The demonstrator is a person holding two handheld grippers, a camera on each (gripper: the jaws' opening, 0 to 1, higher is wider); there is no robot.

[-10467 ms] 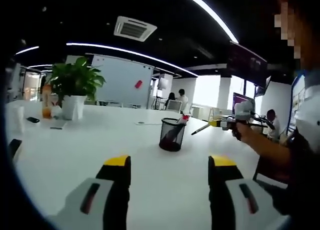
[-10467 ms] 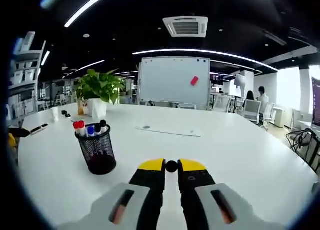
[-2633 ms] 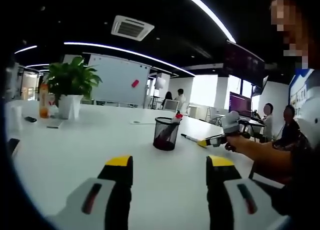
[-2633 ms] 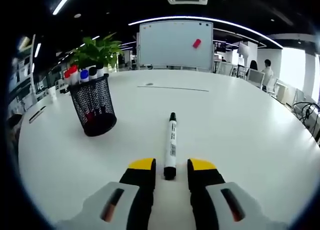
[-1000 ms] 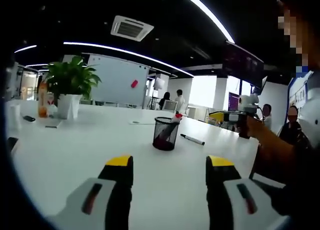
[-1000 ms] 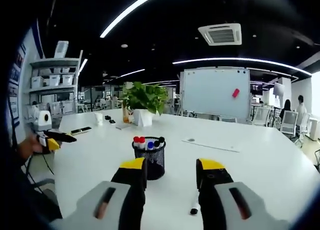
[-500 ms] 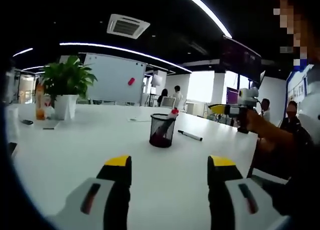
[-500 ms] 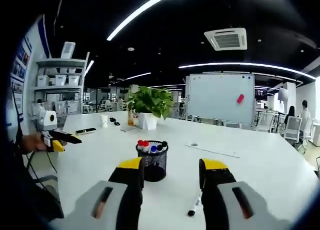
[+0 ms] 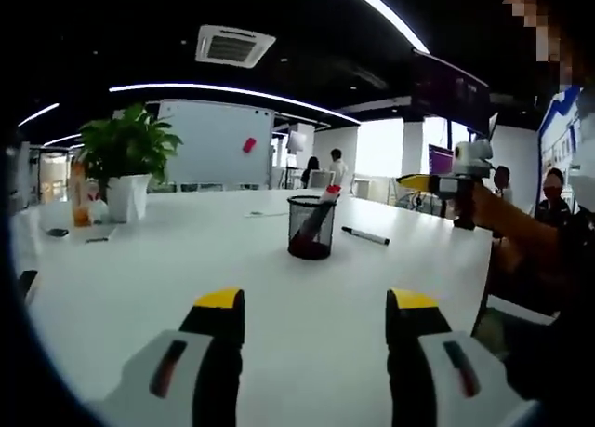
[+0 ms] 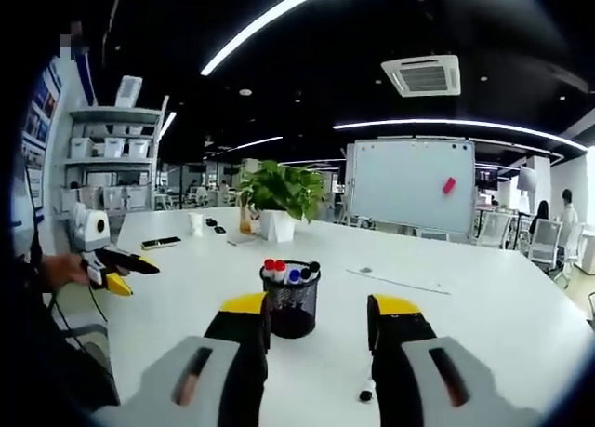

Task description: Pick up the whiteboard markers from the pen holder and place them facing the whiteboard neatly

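Left gripper view. The left gripper (image 9: 314, 329) is seen nearest, its yellow-tipped jaws spread wide with nothing between them, held above the white table (image 9: 139, 278). Farther out on the table stands the black mesh pen holder (image 9: 310, 228), in which a red-capped marker (image 9: 323, 200) is seen leaning. Just beside the holder, apart from it, one black whiteboard marker (image 9: 365, 235) lies flat on the table top. At the view's right side the right gripper (image 9: 416, 181) is held in a hand, raised above the table. Beyond, a potted plant (image 9: 127, 162) stands on the table, and the whiteboard (image 9: 216, 142) stands behind the table's far edge.

Right gripper view. The right gripper (image 10: 318, 339) is shown with jaws spread and empty. Between the jaws, low on the table (image 10: 483, 306), the black end of the laid-down marker (image 10: 365, 395) is seen. Ahead stands the pen holder (image 10: 293, 306), holding upright markers (image 10: 290, 273) with red, blue and black caps. The left gripper (image 10: 119, 269) is seen at the view's left. Farther off are the plant (image 10: 275, 196) and the whiteboard (image 10: 411, 196).
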